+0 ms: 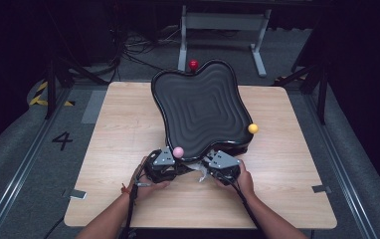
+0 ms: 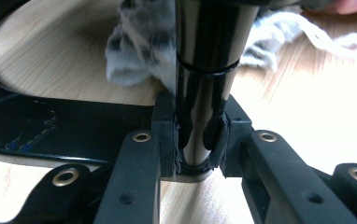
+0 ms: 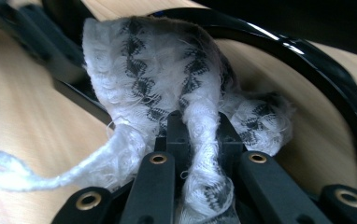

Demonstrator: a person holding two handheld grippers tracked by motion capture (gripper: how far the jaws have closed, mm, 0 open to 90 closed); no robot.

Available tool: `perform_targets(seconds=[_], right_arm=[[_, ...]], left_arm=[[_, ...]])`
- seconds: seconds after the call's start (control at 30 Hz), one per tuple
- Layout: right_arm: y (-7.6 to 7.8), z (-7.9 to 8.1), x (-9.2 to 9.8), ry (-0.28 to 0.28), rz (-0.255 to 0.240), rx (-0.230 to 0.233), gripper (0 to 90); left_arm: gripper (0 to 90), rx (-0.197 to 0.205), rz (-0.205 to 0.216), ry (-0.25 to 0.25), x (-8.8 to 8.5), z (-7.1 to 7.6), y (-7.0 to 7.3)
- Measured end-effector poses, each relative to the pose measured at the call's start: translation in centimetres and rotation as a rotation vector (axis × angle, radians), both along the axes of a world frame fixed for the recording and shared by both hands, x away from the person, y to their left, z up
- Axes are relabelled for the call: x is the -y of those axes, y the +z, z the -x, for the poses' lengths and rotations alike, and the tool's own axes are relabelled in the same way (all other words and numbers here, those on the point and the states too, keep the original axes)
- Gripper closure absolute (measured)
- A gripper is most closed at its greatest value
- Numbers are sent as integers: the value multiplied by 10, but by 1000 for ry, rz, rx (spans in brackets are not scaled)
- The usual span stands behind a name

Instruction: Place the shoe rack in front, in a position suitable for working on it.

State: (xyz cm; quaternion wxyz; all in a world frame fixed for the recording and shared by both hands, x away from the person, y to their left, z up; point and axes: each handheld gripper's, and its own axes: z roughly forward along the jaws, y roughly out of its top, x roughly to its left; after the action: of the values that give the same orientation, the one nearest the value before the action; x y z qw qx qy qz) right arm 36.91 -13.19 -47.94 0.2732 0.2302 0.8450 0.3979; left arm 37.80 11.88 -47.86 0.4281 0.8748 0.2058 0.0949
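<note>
Nearest the person, left gripper (image 1: 164,163) fingers (image 2: 167,140) pinch a black leg (image 2: 204,84) of the tilted tray (image 1: 198,107); right gripper (image 1: 221,165) fingers (image 3: 175,135) pinch a white patterned cloth (image 3: 158,70) at the tray's near rim, low over the tabletop (image 1: 123,129). Beyond, pink ball (image 1: 178,152), yellow ball (image 1: 253,128), red ball (image 1: 193,64) sit at tray edges.

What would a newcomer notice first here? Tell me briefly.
A big wavy-edged black tray tilts up from the middle of the wooden table, with red, yellow and pink balls on its rim. At its near edge, the left gripper clamps a glossy black post, and the right gripper pinches a white patterned cloth.
</note>
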Motion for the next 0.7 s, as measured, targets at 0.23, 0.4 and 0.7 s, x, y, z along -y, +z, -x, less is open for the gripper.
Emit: perform_targets(seconds=[0.23,0.4,0.7], right_arm=[[1,-6,7,-33,40,-1,808],[0,-11,18,-86,51,4,809],[-1,-19,45,-165,46,13,811]], left_arm=[[738,-1,-1,-5,0,1,0],[738,0,-3,-9,0,1,0],[739,-6,-4,-10,-1,1,0]])
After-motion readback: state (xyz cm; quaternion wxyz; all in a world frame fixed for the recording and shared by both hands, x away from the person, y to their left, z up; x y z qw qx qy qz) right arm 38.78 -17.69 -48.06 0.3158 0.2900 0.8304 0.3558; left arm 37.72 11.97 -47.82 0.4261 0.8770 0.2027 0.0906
